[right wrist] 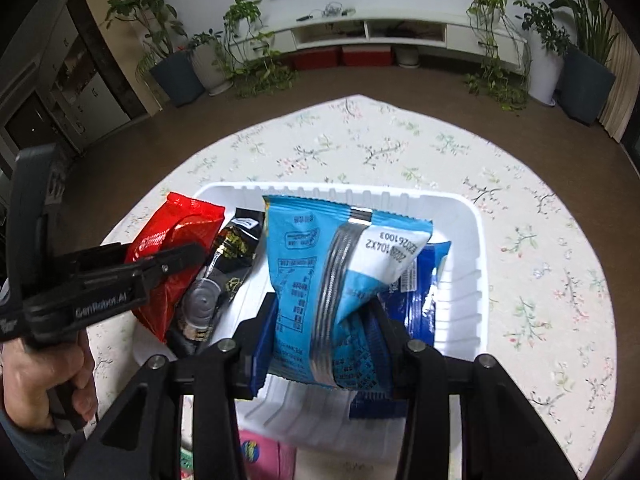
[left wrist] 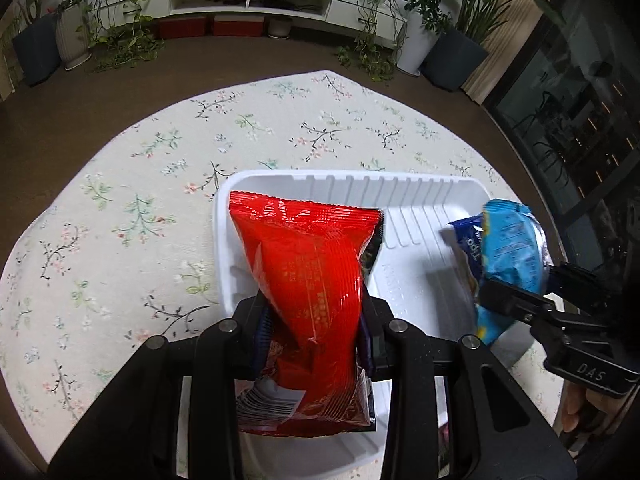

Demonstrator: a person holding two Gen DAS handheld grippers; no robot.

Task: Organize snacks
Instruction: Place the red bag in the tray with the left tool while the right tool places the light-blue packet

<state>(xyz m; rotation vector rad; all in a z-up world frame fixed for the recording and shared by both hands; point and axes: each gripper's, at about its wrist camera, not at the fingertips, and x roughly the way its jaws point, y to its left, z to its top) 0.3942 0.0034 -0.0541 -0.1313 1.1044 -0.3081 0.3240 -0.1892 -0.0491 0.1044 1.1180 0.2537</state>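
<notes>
In the left wrist view my left gripper (left wrist: pixel 316 312) is shut on a red snack bag (left wrist: pixel 308 264), with a black packet (left wrist: pixel 374 248) tucked behind it; both hang over the left part of a white plastic tray (left wrist: pixel 320 176). My right gripper (left wrist: pixel 536 284) shows at the right edge, clamped on a light blue bag (left wrist: pixel 512 244). In the right wrist view my right gripper (right wrist: pixel 326 316) is shut on that light blue bag (right wrist: pixel 312 264) and a dark blue packet (right wrist: pixel 416 304) over the tray (right wrist: pixel 476 216). My left gripper (right wrist: pixel 188 260) holds the red bag (right wrist: pixel 168 236) and black packet (right wrist: pixel 236 248) at the tray's left side.
The tray sits on a table with a floral cloth (left wrist: pixel 120 208). A pink packet (right wrist: pixel 256 452) lies near the table's front edge. A person's hand (right wrist: pixel 36 384) grips the left tool. Beyond the table are a brown floor, potted plants and a white cabinet (left wrist: pixel 248 0).
</notes>
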